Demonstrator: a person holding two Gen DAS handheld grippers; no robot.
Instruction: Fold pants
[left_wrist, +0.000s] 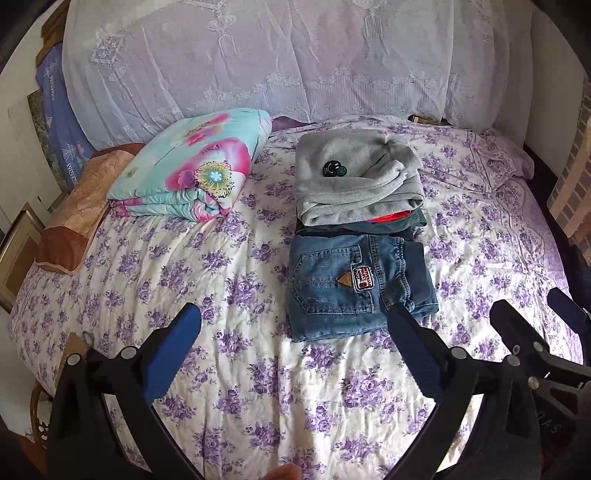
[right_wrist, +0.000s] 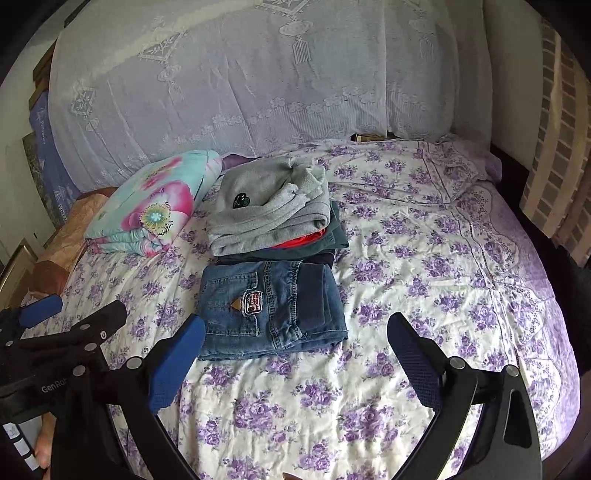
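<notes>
Both of your claws, left claw and right claw, gape wide and empty. The folded jeans sit mid-frame on the bed, touching the clothes pile. Brushing either could undo folds.

My left gripper: fingers spread wide, holding nothing.
My right gripper: fingers spread wide, holding nothing, just beside the left.
</notes>
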